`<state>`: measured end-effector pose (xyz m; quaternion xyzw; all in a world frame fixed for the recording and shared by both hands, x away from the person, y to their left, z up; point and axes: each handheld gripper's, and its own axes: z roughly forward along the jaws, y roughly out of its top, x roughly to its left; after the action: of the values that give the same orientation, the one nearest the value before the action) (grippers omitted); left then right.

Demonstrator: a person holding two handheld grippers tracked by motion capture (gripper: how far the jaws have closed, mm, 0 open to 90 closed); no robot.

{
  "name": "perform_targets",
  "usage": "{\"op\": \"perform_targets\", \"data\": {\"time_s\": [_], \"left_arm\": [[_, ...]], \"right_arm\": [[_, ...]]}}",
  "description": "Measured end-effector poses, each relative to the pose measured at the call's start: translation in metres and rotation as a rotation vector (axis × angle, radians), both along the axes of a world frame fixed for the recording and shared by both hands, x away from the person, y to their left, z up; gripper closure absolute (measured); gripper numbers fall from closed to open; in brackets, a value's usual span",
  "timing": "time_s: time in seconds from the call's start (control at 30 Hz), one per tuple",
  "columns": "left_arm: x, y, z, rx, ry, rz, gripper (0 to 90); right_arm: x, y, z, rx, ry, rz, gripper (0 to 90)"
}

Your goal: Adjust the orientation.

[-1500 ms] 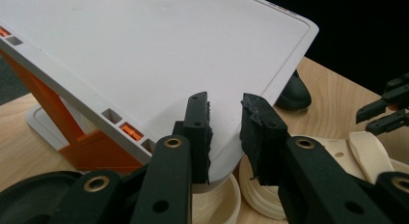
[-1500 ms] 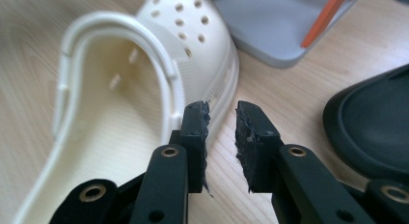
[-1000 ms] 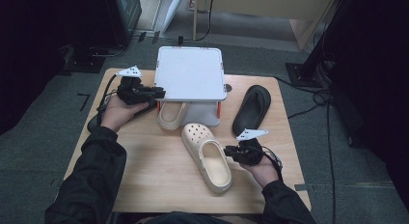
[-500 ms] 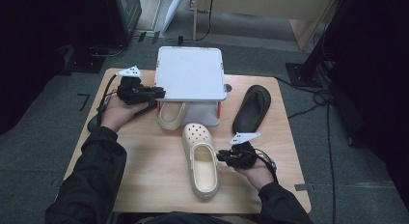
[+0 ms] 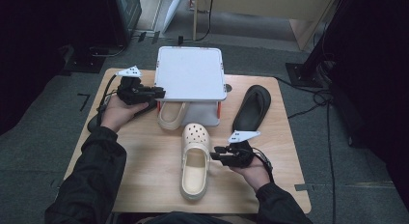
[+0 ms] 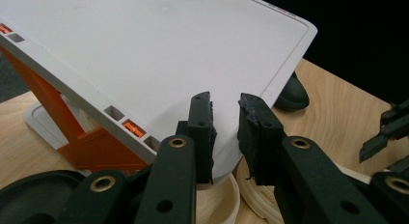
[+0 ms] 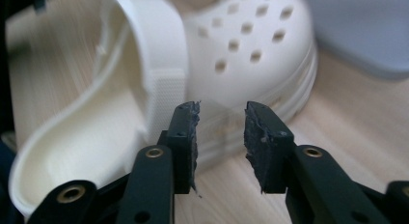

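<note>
A cream clog [image 5: 195,159] lies lengthwise in the middle of the wooden table [image 5: 144,171], toe towards the back. My right gripper [image 5: 216,153] sits just to its right, and its jaws have just been opening. In the right gripper view the right gripper [image 7: 222,110] is open, with nothing between the pads and the clog's side [image 7: 241,45] just beyond them. A second cream clog [image 5: 172,115] lies tucked under a white shelf [image 5: 190,72]. My left gripper [image 5: 161,92] hovers at the shelf's left front corner. Up close, the left gripper [image 6: 225,101] is open in front of the shelf [image 6: 144,50].
A black slipper [image 5: 252,108] lies at the back right of the table, also seen past the shelf's corner as the slipper [image 6: 292,91]. The shelf stands on orange legs [image 6: 58,118]. Cables trail across the dark floor around the table.
The middle clog has swung from slanting to lying straight, its heel moving left. The right gripper shifted slightly left with it, and its jaws have come off the clog. The left hand has not moved.
</note>
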<state>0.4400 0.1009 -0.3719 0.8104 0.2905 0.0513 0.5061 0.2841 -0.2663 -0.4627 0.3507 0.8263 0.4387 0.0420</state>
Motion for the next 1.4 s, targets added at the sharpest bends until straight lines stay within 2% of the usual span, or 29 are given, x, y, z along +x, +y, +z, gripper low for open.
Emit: {"op": "perform_targets", "data": {"time_s": [0.1,0.27,0.3,0.4,0.5,0.6,0.7,0.83,0.93,1.03,1.13,1.2,1.33,1.4], "left_arm": [[0.000,0.000,0.000,0.000,0.000,0.001,76.0],[0.000,0.000,0.000,0.001,0.000,0.003,76.0],[0.000,0.000,0.000,0.001,0.000,0.003,76.0],[-0.001,0.000,0.000,-0.003,0.001,0.005,76.0],[-0.001,0.000,0.000,-0.005,0.001,0.006,76.0],[-0.001,0.000,0.000,0.000,-0.001,0.008,76.0],[-0.001,0.000,0.000,-0.002,0.000,0.008,76.0],[-0.001,0.000,-0.001,-0.007,0.004,0.006,76.0],[-0.001,0.000,0.000,-0.006,0.003,0.008,76.0],[-0.001,0.000,0.000,-0.006,0.003,0.008,76.0],[-0.001,0.001,-0.001,-0.010,0.004,0.005,76.0],[0.000,0.001,-0.001,-0.012,0.006,0.003,76.1],[-0.001,0.001,-0.001,-0.011,0.005,0.002,76.0],[-0.001,0.002,-0.001,-0.009,0.007,0.001,76.0]], "right_arm": [[-0.002,0.001,0.009,0.043,-0.034,-0.006,62.0],[-0.001,0.014,0.017,0.059,-0.090,-0.009,54.8],[0.001,0.015,0.018,0.078,-0.083,-0.010,54.1],[0.003,0.021,0.019,0.084,-0.083,0.007,53.5],[0.004,0.033,0.017,0.065,-0.080,0.029,49.9],[0.005,0.047,0.012,0.011,-0.083,0.018,48.2],[0.007,0.057,0.005,-0.057,-0.135,-0.019,46.8],[0.012,0.060,-0.001,-0.075,-0.155,-0.059,46.7],[0.011,0.064,-0.005,-0.104,-0.205,-0.068,46.9],[0.011,0.066,-0.006,-0.112,-0.229,-0.081,51.1],[0.010,0.064,-0.003,-0.100,-0.233,-0.074,60.4],[0.008,0.065,-0.002,-0.114,-0.233,-0.063,61.6],[0.006,0.067,0.000,-0.155,-0.265,-0.056,65.4],[0.006,0.065,0.002,-0.154,-0.270,-0.064,66.8]]}}
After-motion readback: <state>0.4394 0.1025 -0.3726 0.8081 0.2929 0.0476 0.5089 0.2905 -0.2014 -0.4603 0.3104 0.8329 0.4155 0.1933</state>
